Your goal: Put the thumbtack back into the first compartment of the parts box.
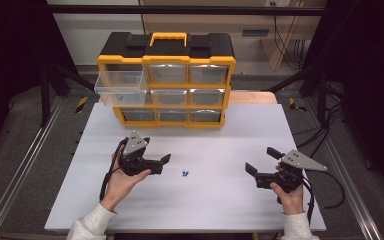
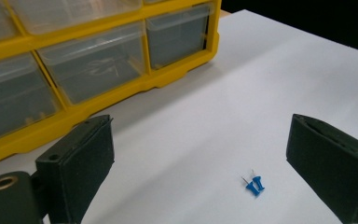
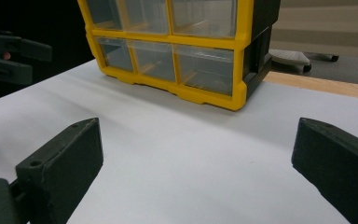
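Two small blue push pins (image 1: 185, 174) lie together on the white table top (image 1: 215, 200), between the two hands. My left gripper (image 1: 156, 151) is open just left of them, jaws pointing right. In the left gripper view the pins (image 2: 255, 183) lie on the table between the wide-apart jaws of that gripper (image 2: 205, 172), nearer the right-hand jaw and untouched. My right gripper (image 1: 261, 160) is open farther right, jaws pointing left with nothing between them; in its own view it (image 3: 200, 163) faces bare table.
A yellow and black drawer organizer (image 1: 165, 80) stands at the table's far side, seen close in the gripper views (image 2: 98, 70) (image 3: 177, 46). Its top-left clear drawer (image 1: 121, 86) is pulled out, with something small and blue inside. The left gripper (image 3: 9, 56) appears far left.
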Motion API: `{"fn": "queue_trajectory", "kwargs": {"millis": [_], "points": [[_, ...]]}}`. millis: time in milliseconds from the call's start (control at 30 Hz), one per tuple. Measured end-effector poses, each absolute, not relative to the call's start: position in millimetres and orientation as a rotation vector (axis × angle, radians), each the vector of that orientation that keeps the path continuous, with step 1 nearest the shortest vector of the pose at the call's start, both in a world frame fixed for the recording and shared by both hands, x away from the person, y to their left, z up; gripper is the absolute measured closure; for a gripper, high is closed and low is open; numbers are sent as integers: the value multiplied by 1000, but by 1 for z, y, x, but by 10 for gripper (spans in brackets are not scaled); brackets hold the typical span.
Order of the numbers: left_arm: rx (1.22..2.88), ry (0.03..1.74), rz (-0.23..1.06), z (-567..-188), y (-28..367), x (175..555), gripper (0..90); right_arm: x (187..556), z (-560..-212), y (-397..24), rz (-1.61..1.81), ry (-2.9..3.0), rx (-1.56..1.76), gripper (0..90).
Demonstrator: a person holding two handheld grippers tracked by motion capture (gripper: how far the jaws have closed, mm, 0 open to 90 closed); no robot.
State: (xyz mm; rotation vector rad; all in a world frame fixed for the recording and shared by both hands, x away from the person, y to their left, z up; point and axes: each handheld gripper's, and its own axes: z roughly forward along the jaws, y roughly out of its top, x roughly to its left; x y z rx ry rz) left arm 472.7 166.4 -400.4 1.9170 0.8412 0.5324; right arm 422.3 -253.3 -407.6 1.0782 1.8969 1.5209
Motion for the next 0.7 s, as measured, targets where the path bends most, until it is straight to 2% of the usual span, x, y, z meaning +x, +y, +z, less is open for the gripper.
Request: {"fn": "queue_trajectory", "kwargs": {"millis": [700], "points": [[2045,896,497,-438,127,480,97,422,-407,-254,1522,1891,1073,23]]}}
